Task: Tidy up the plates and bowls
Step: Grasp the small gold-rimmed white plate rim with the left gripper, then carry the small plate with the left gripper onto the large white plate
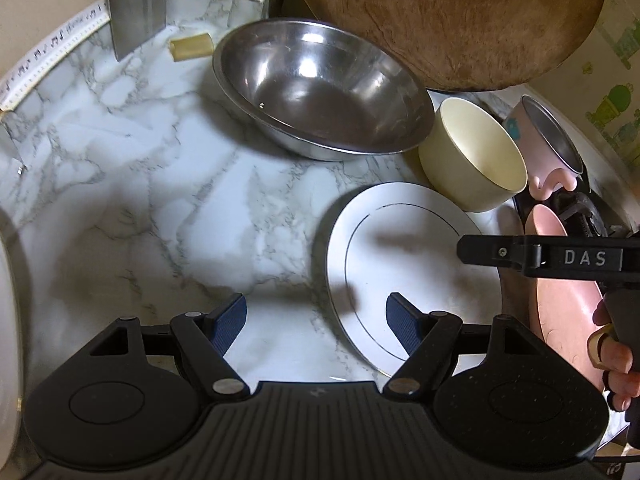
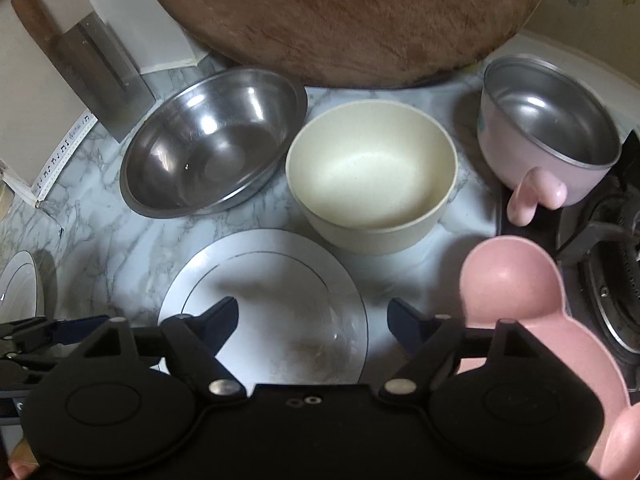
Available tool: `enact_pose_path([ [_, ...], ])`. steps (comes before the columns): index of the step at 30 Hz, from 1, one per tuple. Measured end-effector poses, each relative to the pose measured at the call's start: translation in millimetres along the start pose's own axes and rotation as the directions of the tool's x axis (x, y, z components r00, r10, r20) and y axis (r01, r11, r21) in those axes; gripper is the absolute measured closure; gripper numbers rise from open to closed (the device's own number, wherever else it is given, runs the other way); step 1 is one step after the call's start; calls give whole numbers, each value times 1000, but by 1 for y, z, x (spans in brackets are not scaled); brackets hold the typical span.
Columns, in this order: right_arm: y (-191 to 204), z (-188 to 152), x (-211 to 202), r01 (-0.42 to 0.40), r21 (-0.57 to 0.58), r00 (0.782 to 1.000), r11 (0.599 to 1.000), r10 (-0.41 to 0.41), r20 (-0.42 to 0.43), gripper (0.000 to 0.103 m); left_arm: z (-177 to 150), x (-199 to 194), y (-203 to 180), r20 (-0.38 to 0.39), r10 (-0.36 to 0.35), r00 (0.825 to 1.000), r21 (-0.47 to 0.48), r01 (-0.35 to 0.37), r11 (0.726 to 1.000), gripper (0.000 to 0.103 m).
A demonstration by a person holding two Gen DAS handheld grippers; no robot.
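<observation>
A white plate [image 1: 404,264] [image 2: 276,304] lies flat on the marble counter. Behind it stand a cream bowl [image 1: 472,156] [image 2: 372,176], a steel bowl [image 1: 320,88] [image 2: 212,140] and a pink steel-lined bowl with a handle [image 1: 548,148] [image 2: 548,128]. A pink mouse-shaped plate [image 1: 560,292] [image 2: 516,300] lies to the right. My left gripper [image 1: 316,320] is open and empty above the white plate's left edge. My right gripper [image 2: 312,320] is open and empty over the white plate; its finger shows from the side in the left wrist view [image 1: 520,256].
A round wooden cutting board [image 1: 452,20] [image 2: 344,16] leans at the back. A cleaver [image 1: 136,0] [image 2: 96,68] stands at the back left. A gas stove [image 2: 608,272] is at the right. Another white plate [image 2: 24,284] [image 1: 8,320] sits at the far left.
</observation>
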State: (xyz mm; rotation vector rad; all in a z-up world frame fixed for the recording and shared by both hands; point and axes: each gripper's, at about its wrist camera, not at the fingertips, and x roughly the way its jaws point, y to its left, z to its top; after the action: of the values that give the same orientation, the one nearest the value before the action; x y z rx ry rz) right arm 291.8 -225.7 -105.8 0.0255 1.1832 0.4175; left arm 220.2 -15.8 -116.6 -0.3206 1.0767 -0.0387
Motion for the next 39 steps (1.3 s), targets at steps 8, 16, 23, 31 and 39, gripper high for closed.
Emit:
enact_pose_path([
  [8, -6, 4, 9, -14, 1, 999, 1000, 14, -34, 44, 2, 9, -3, -11, -45, 999, -22, 45, 999, 30],
  [16, -16, 4, 11, -12, 15, 999, 1000, 13, -48, 58, 5, 14, 1, -26, -104, 994, -76, 102, 992, 69],
  [23, -15, 0, 12, 12, -2, 999, 1000, -12, -42, 70, 1, 13, 0, -12, -86, 996, -84, 85, 993, 81],
  [31, -5, -4, 11, 34, -23, 999, 999, -35, -27, 82, -6, 3, 8, 20, -54, 998, -59, 55, 997, 82],
  [39, 23, -10, 7, 29, -69, 1000, 997, -30, -9, 83, -10, -23, 26, 72, -23, 997, -58, 27, 998, 82],
])
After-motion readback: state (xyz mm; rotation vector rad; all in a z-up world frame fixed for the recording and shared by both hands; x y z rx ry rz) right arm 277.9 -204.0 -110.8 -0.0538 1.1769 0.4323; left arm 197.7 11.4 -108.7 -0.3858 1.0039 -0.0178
